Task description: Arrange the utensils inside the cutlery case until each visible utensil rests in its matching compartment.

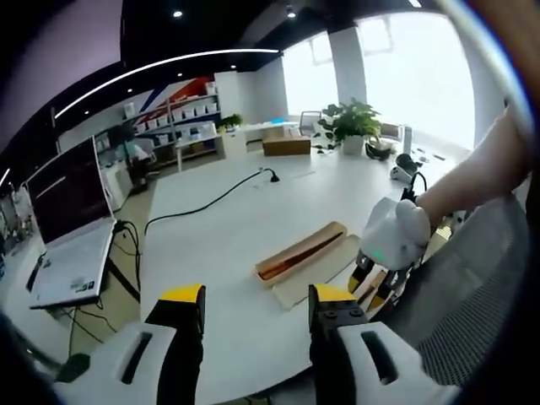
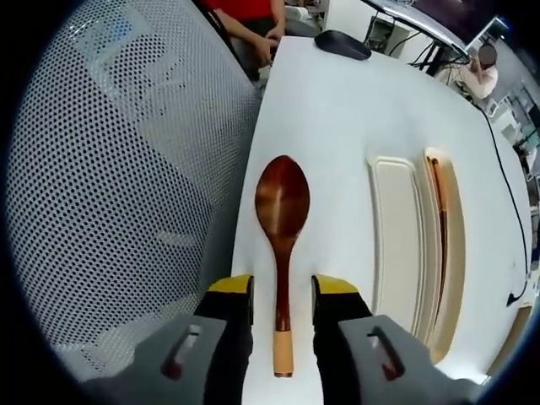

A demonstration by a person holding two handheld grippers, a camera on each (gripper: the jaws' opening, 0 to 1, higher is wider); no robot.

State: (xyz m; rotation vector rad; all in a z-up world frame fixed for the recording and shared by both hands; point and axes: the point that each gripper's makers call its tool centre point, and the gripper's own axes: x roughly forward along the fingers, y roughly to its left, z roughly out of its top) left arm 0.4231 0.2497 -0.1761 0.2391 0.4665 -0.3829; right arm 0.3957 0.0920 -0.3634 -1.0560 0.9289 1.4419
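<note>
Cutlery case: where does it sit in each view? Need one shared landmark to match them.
Left gripper view: the cutlery case lies open on the white table, centre-right, beyond the left tongs, beside the right tongs.
Right gripper view: the case runs vertically at right, its lid alongside, right of the wooden spoon.
Shared landmark: the black cable on the table.

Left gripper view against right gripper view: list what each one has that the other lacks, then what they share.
Left gripper view alone: an open laptop, a black cable across the table, a potted plant, and the right gripper coming in from the right, held by a person's arm. Right gripper view alone: the wooden spoon lying between that gripper's open jaws, and a computer mouse. Shared: the white table, the mesh chair back, and the open cutlery case with chopsticks in one half.
</note>
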